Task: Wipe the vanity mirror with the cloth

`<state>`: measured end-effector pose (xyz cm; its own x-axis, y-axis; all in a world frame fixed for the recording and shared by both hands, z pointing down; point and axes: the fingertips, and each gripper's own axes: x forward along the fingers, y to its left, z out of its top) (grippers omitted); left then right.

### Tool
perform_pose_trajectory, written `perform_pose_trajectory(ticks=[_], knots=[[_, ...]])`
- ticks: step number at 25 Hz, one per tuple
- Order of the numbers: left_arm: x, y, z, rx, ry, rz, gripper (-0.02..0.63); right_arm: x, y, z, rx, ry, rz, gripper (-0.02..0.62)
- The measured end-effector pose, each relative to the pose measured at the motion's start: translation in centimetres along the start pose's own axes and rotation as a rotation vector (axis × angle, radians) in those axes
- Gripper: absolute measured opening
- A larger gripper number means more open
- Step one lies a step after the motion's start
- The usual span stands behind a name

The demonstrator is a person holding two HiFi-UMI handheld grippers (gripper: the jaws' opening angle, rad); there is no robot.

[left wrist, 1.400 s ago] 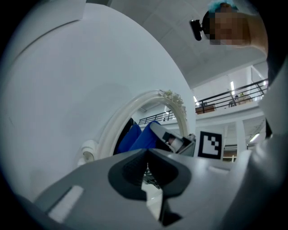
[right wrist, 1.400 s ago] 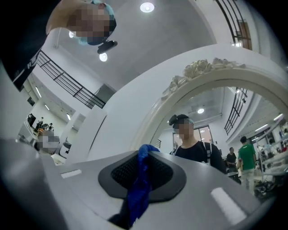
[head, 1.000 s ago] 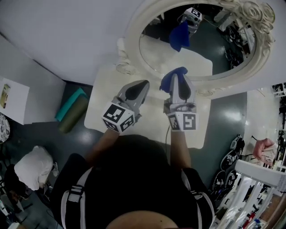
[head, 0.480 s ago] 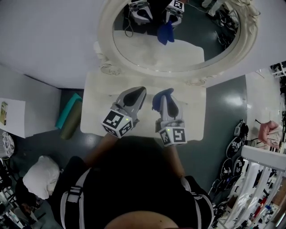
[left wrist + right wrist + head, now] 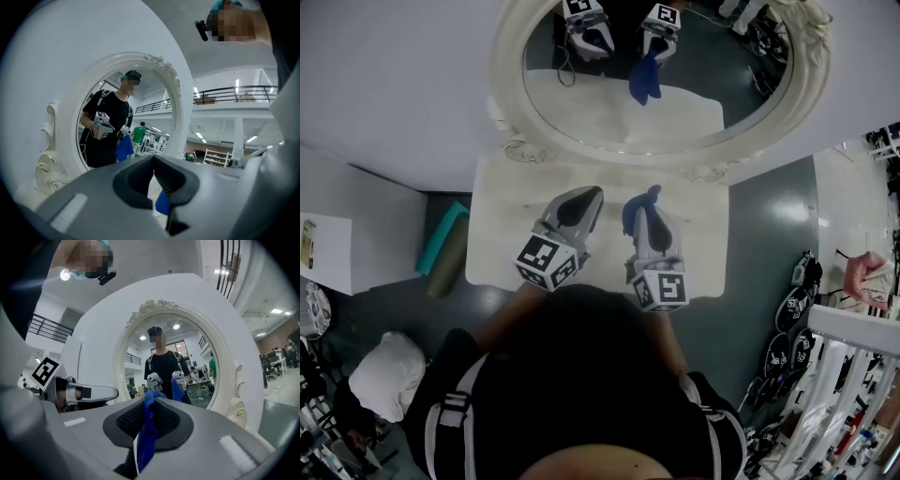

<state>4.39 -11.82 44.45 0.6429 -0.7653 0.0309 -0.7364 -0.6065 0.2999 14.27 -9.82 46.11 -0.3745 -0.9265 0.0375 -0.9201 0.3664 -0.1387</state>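
The oval vanity mirror [image 5: 609,103] in its ornate white frame stands at the back of a white table [image 5: 502,253]. It also fills the left gripper view [image 5: 117,122] and the right gripper view [image 5: 173,366]. My right gripper [image 5: 645,201] hangs over the table's middle, shut on a blue cloth [image 5: 635,210] that droops between its jaws [image 5: 147,427]. It is a short way in front of the glass and does not touch it. My left gripper [image 5: 589,193] is beside it on the left, shut with nothing held [image 5: 153,171]. The mirror reflects both grippers and the cloth.
On the dark floor to the table's left lie a teal and an olive rolled mat [image 5: 445,239]. A white bag [image 5: 384,370] sits further left and nearer. Shoes [image 5: 789,314] and a white rack [image 5: 853,356] stand on the right. A white wall backs the mirror.
Both grippers have drawn back from the mirror's lower frame to over the table's middle. The right one still holds the cloth.
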Motion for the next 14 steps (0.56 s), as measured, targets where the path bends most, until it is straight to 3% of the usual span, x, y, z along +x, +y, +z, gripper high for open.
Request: perform_pose_trajectory(ticks=[14], knots=[[-0.24, 0.40, -0.20, 0.007, 0.006, 0.008, 0.006, -0.08, 0.06, 0.30, 0.005, -0.016, -0.006, 0.035]])
